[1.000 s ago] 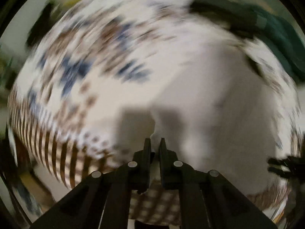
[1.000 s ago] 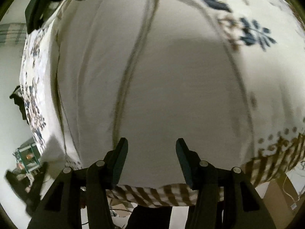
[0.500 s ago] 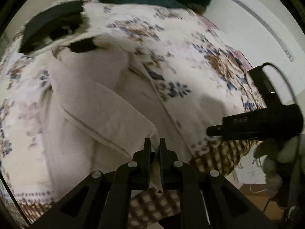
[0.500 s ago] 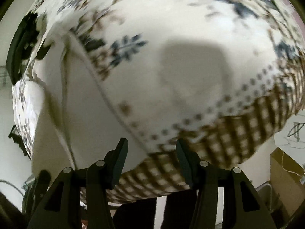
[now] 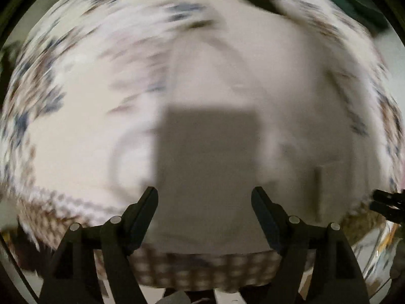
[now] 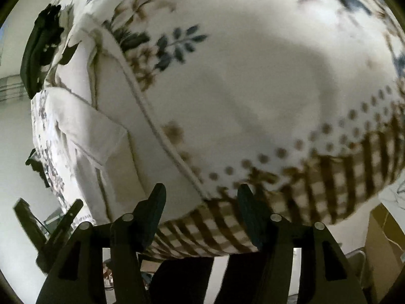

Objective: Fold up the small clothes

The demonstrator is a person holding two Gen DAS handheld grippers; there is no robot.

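Observation:
A cream small garment [image 6: 101, 116] lies on the floral tablecloth [image 6: 253, 88], one part folded over itself at the left of the right wrist view. In the blurred left wrist view the same garment [image 5: 291, 88] fills the middle and right. My left gripper [image 5: 204, 195] is open and empty just above the garment's near edge, casting a square shadow on it. My right gripper [image 6: 201, 192] is open and empty over the table's front edge, to the right of the garment.
The tablecloth's brown checked border [image 6: 329, 177] hangs over the front edge. A black object [image 6: 40, 50] lies at the far end of the table. Dark green cloth [image 5: 367, 5] sits at the far right corner. The other gripper [image 5: 389, 202] shows at the right edge.
My left gripper has opened and let go of the garment's corner, which now lies folded over. The left view has swung down close over the cloth. The right gripper stays open, barely moved.

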